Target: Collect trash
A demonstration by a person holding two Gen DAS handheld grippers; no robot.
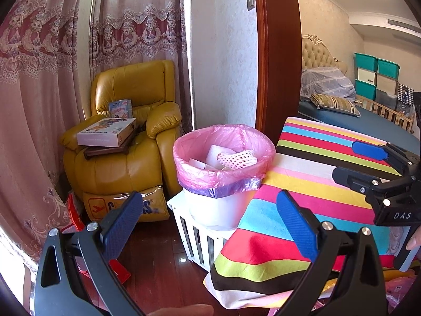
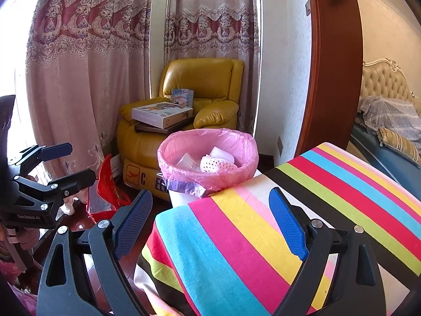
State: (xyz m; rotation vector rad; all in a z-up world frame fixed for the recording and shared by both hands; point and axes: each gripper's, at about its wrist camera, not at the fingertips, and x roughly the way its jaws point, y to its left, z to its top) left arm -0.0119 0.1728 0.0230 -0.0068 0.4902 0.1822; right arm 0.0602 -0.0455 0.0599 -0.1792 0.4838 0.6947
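A white bin with a pink liner (image 1: 223, 168) stands on a white crate (image 1: 197, 239); the bin also shows in the right wrist view (image 2: 208, 168). Inside lie white foam pieces (image 1: 218, 155) and a pink foam net (image 1: 236, 159), also seen in the right wrist view (image 2: 215, 164). My left gripper (image 1: 210, 223) is open and empty, short of the bin. My right gripper (image 2: 210, 223) is open and empty over the striped cloth (image 2: 263, 223). Each gripper appears in the other's view: the right one (image 1: 368, 166), the left one (image 2: 65, 163).
A striped cloth covers a table (image 1: 289, 210) right of the bin. A yellow armchair (image 1: 126, 142) with boxes (image 1: 108, 131) stands behind, by pink curtains (image 1: 39, 92). A red bag (image 2: 105, 192) lies on the floor. A doorway leads to a bed (image 1: 368, 113).
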